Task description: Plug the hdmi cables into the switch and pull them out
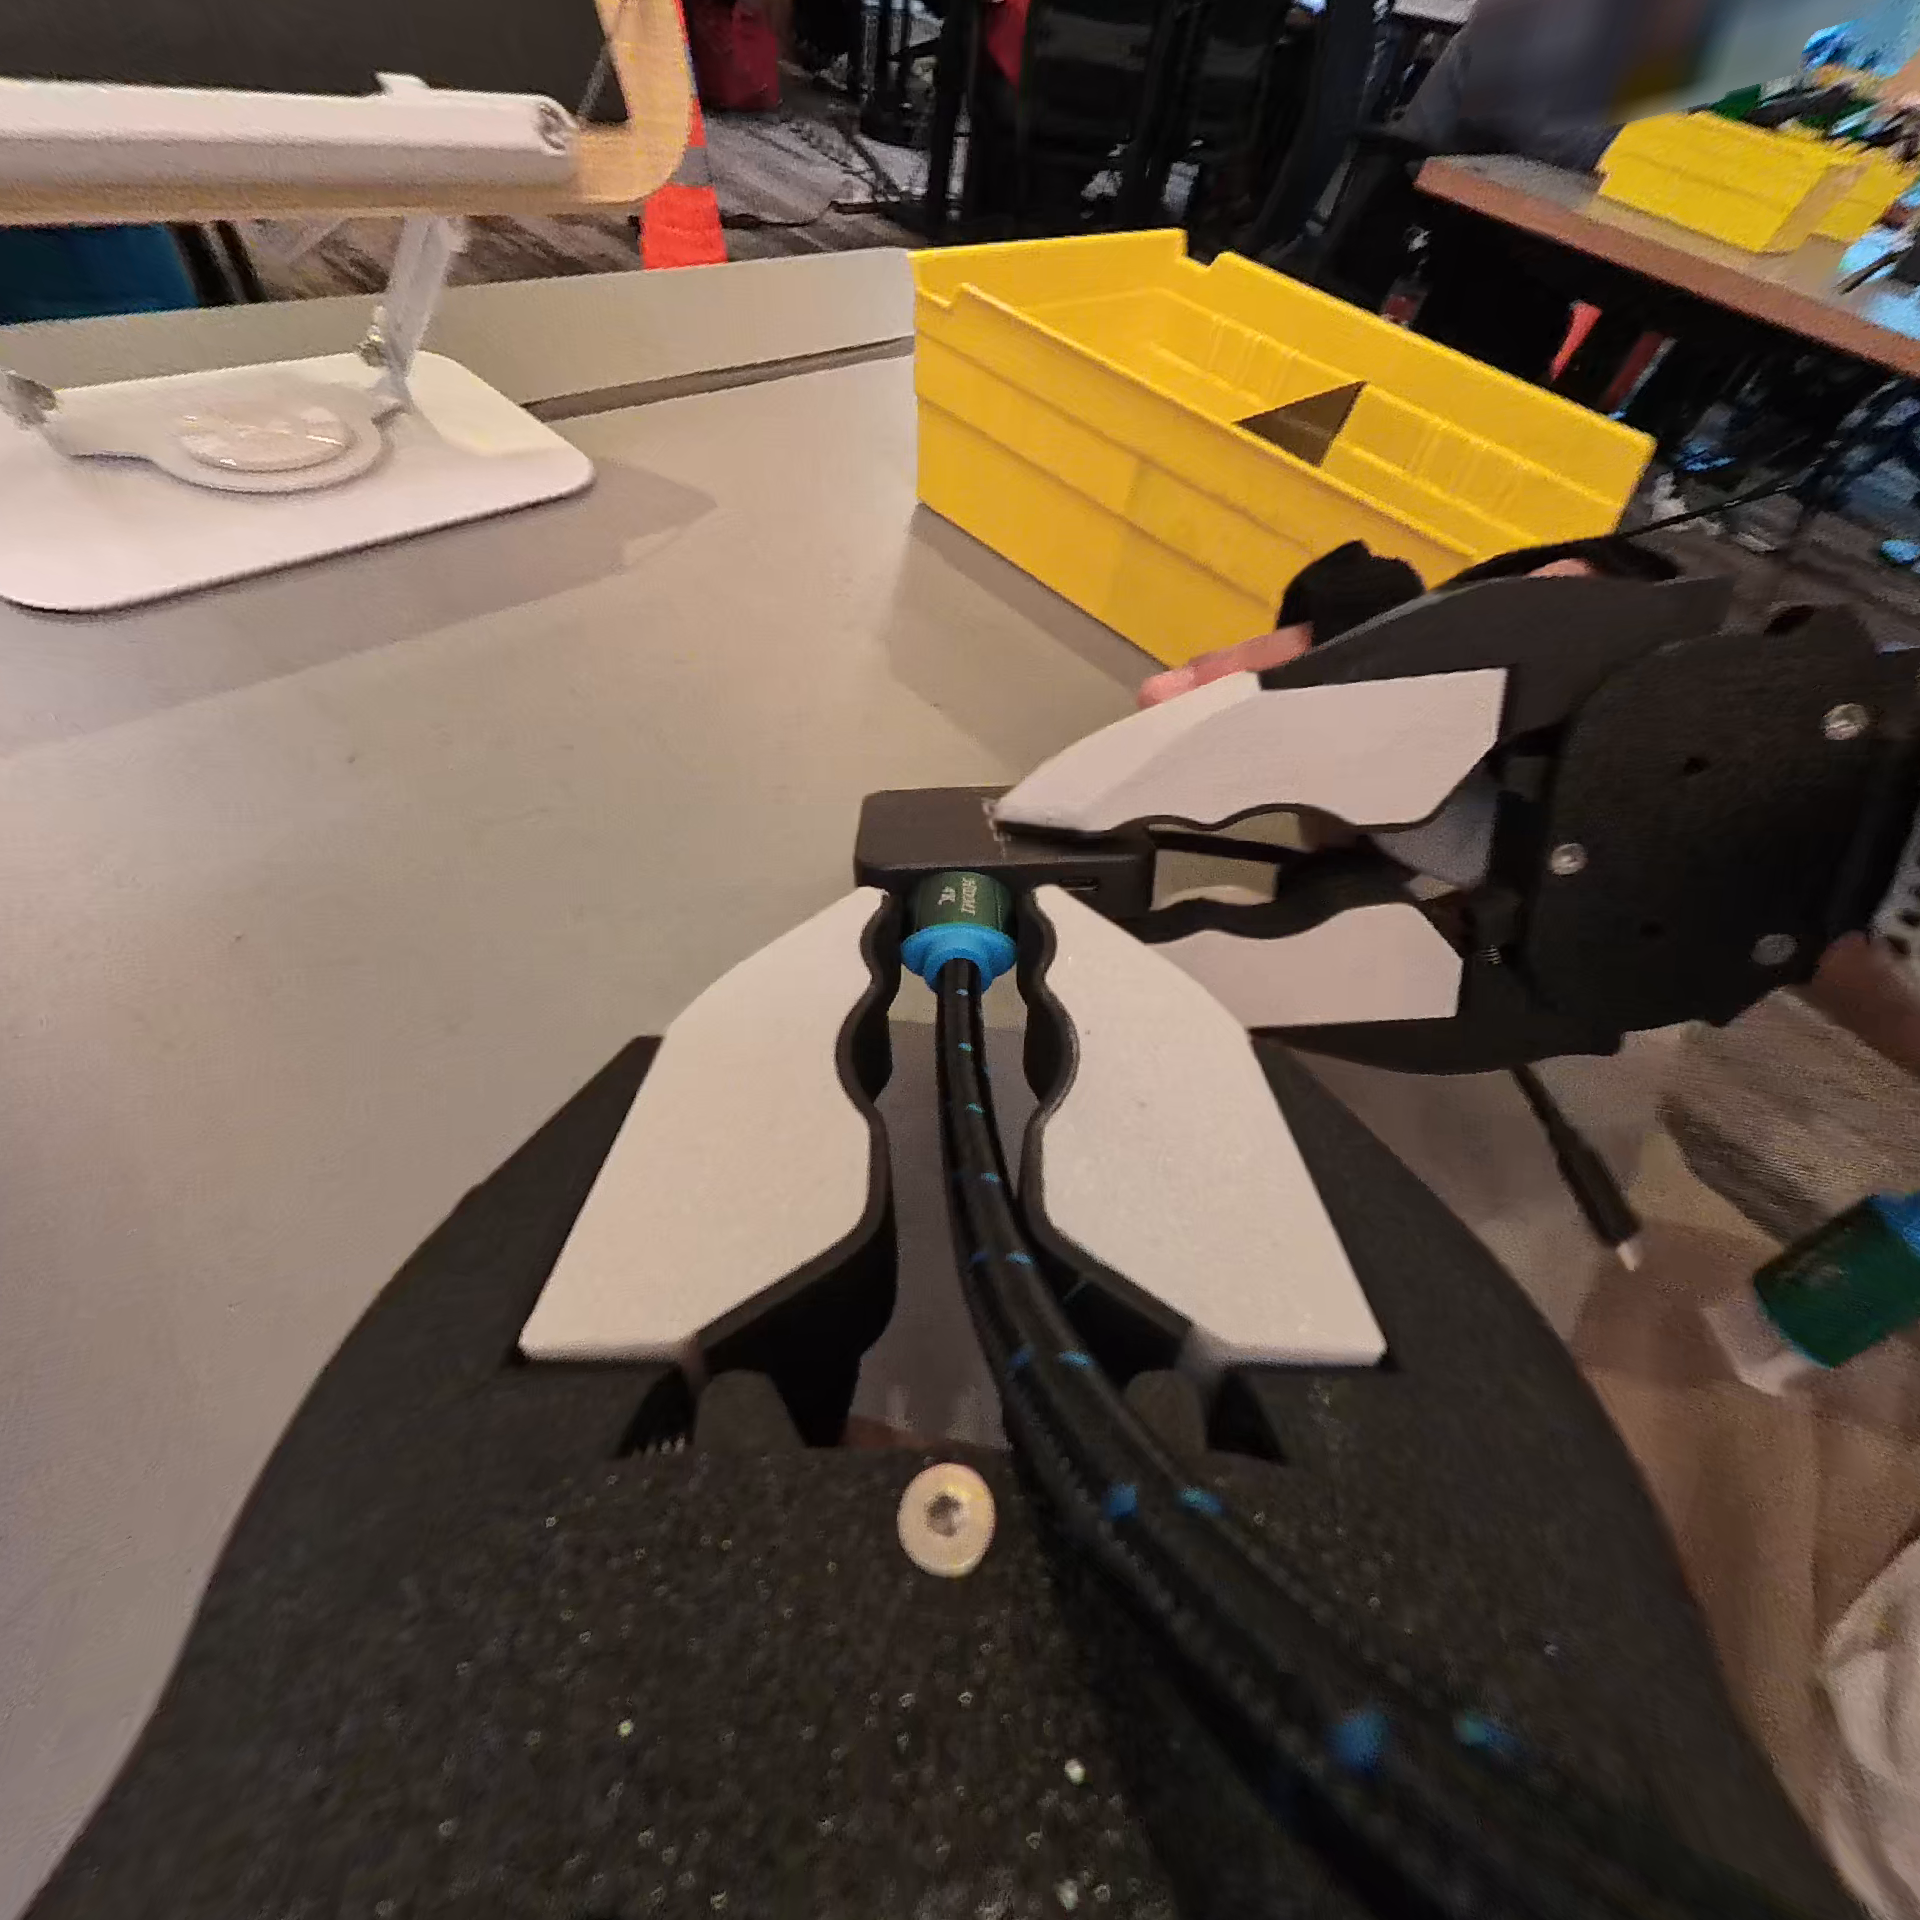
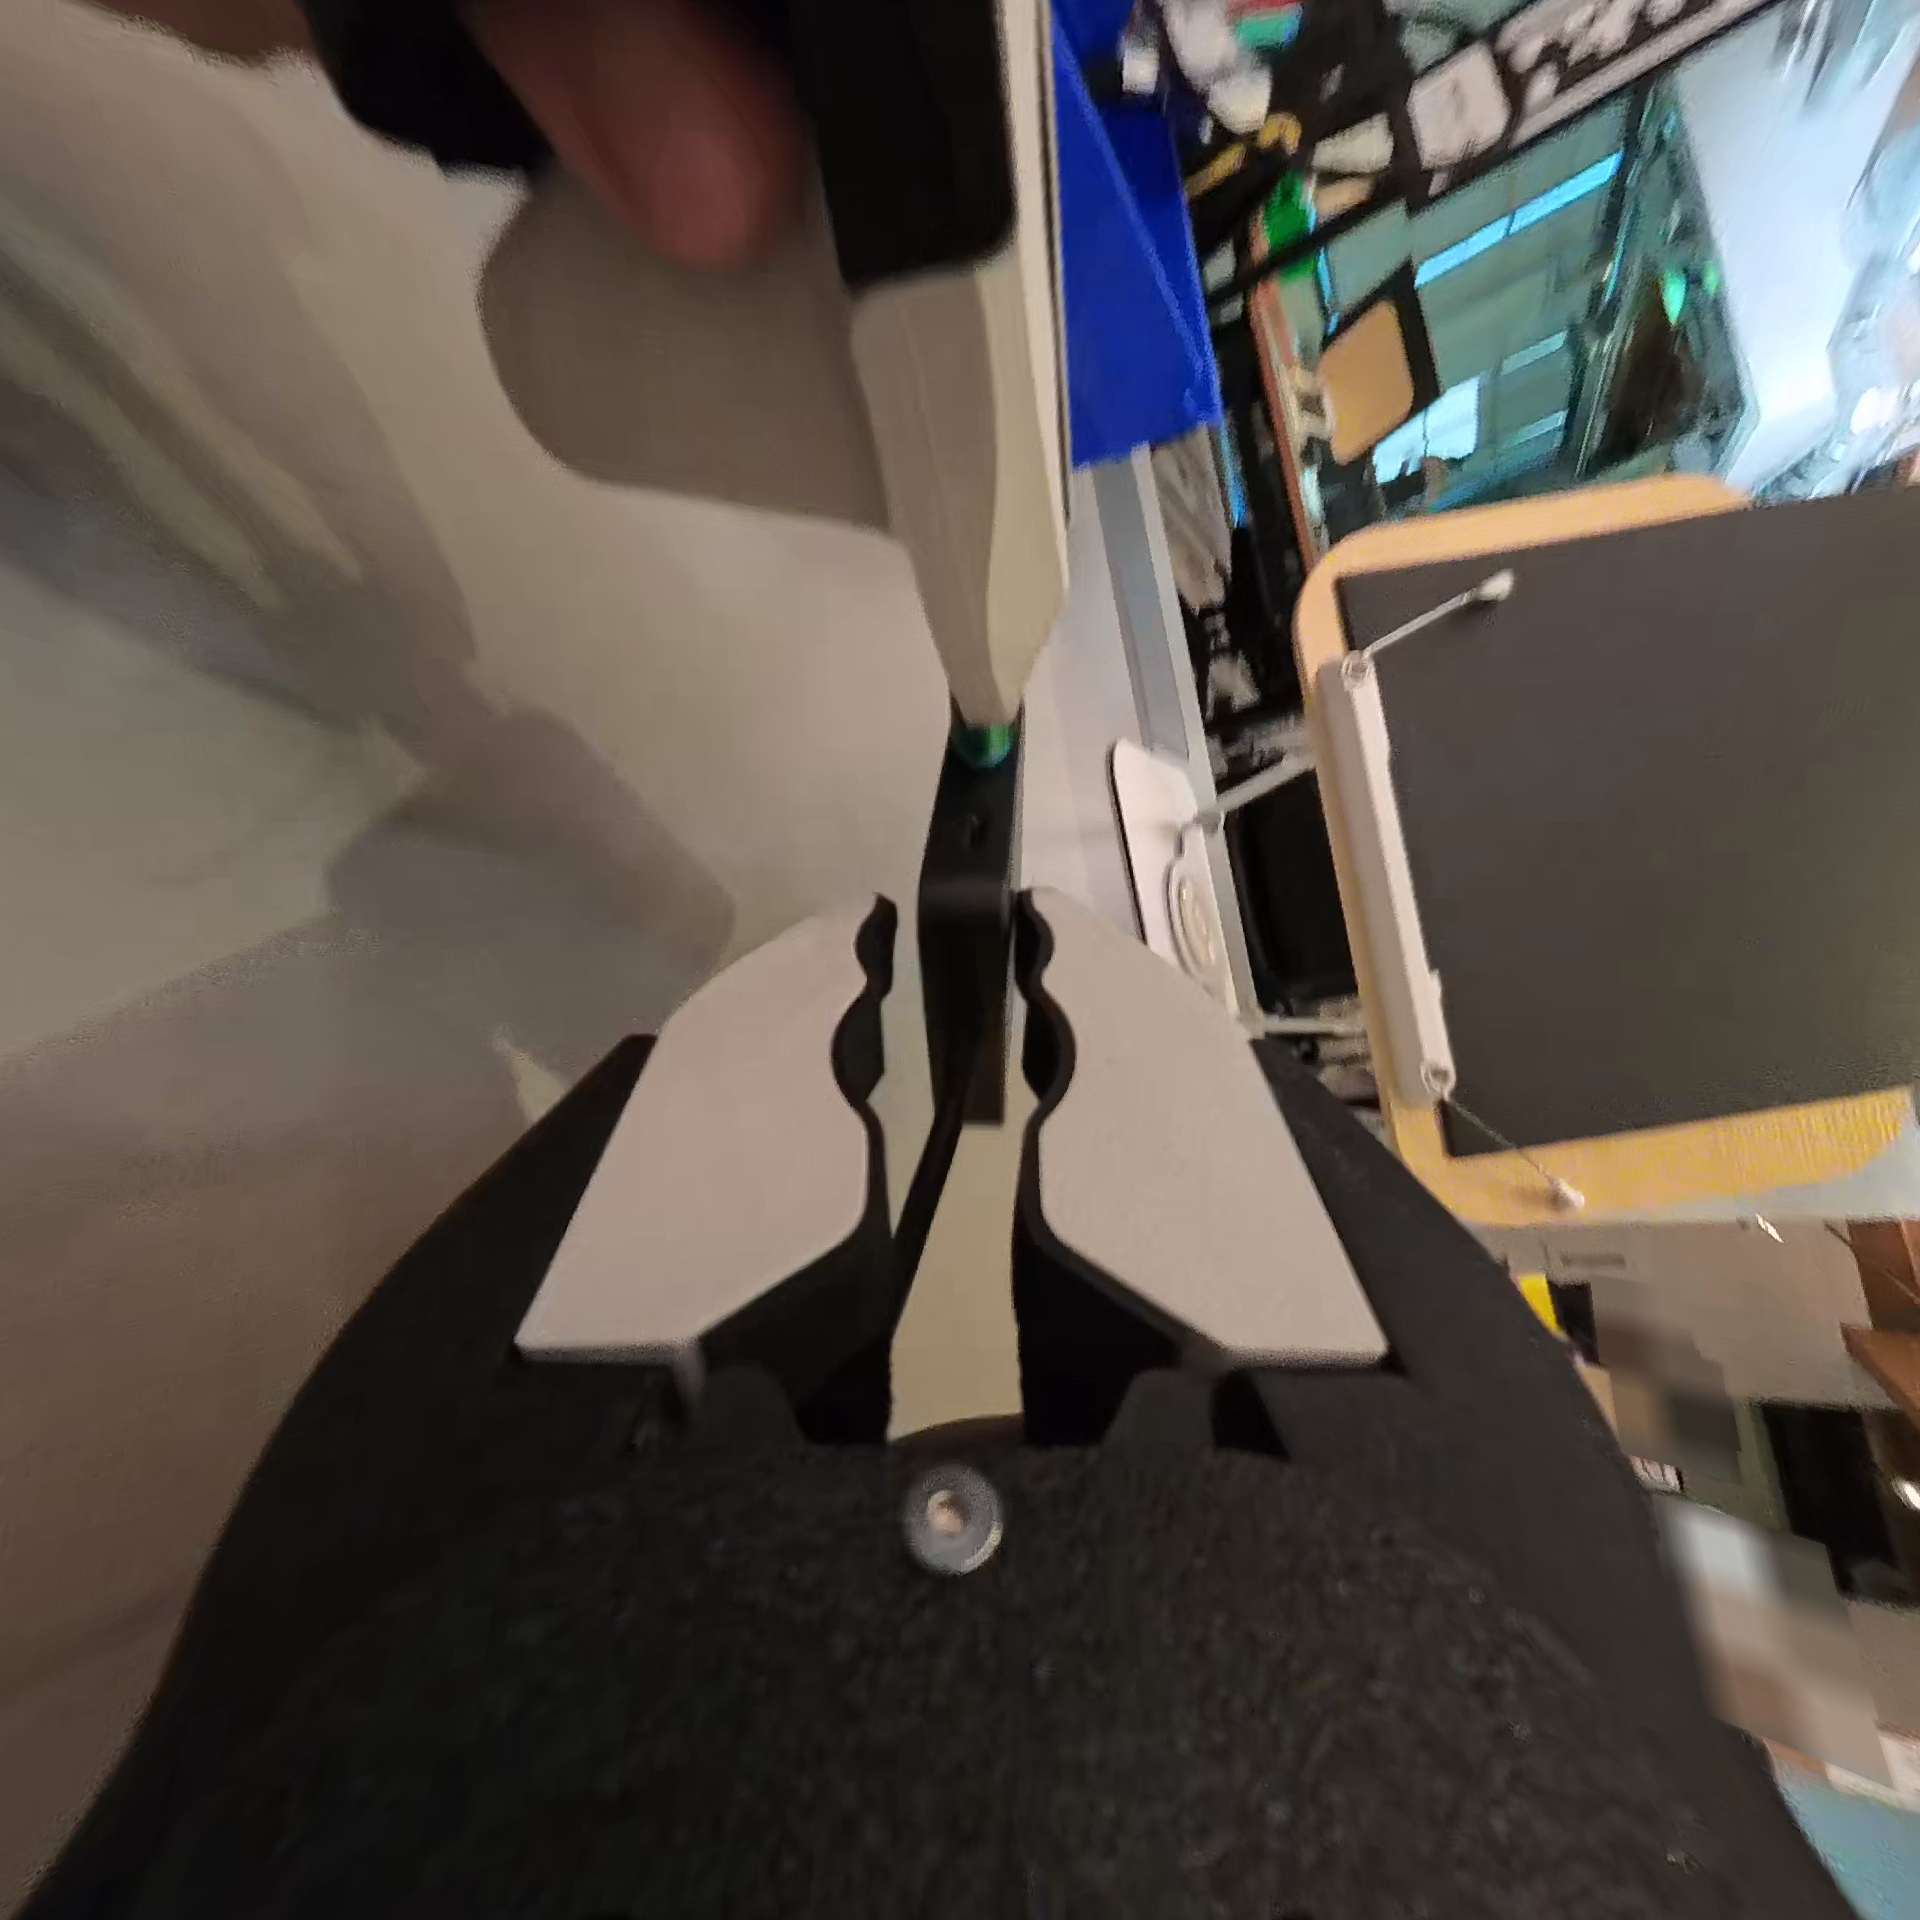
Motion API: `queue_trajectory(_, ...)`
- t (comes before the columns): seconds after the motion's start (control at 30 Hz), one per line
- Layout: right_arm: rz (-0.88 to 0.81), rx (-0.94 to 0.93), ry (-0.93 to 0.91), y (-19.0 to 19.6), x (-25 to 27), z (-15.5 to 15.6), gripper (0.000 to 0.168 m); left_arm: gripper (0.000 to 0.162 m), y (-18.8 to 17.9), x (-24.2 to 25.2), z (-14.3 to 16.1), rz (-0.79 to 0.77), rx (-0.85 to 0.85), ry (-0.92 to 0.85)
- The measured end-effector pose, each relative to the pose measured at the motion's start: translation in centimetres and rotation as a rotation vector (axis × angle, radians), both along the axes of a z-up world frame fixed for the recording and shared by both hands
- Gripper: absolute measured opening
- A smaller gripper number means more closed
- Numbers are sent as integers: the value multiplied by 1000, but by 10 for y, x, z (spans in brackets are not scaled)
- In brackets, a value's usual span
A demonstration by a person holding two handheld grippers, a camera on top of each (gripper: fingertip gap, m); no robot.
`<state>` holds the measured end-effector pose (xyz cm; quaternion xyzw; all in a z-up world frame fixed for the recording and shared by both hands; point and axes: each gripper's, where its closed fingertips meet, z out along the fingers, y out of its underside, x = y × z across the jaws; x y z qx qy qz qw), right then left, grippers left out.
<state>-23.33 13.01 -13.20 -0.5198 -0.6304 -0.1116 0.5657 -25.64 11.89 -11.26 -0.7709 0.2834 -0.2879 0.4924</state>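
In the left wrist view, a small black HDMI switch (image 1: 925, 831) is held just above the grey table (image 1: 416, 883). A green HDMI plug (image 1: 958, 902) with a blue collar and a black braided cable (image 1: 987, 1195) sits in the switch's near port. My left gripper (image 1: 956, 920) is shut on this plug. My right gripper (image 1: 1081, 862) comes in from the right and clamps the switch. In the right wrist view, the right gripper (image 2: 954, 914) is shut on the switch (image 2: 966, 997), seen edge-on. The green plug (image 2: 982, 740) shows beyond it, under a left fingertip (image 2: 977, 623).
A second green HDMI plug (image 1: 1839, 1288) hangs loose at the lower right, beside a thin black cable (image 1: 1569, 1153). A yellow bin (image 1: 1247, 416) stands behind the switch. A white tablet stand (image 1: 260, 468) is at the far left. Another table with yellow bins (image 1: 1745, 177) stands behind. Left and right tips are no more than a few centimetres apart.
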Motion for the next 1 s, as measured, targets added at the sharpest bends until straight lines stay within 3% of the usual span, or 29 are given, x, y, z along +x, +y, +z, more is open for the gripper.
queue_trajectory(0.23,63,45,49,3,-5,7,14,21,-2,3,3,-7,13,-3)
queue_trajectory(0.63,-57,76,34,17,-11,-3,14,20,1,-4,-1,62,187,205)
queue_trajectory(0.77,-7,-32,96,10,-9,-8,13,21,-2,1,-9,-19,83,133)
queue_trajectory(0.83,27,-72,97,7,-8,-14,13,29,-10,4,-16,-110,44,116)
queue_trajectory(0.9,68,-105,111,1,-9,-16,13,52,-18,3,-12,-176,37,59)
queue_trajectory(1.0,139,-209,233,-10,-13,-4,13,59,-24,-6,-5,-271,11,0)
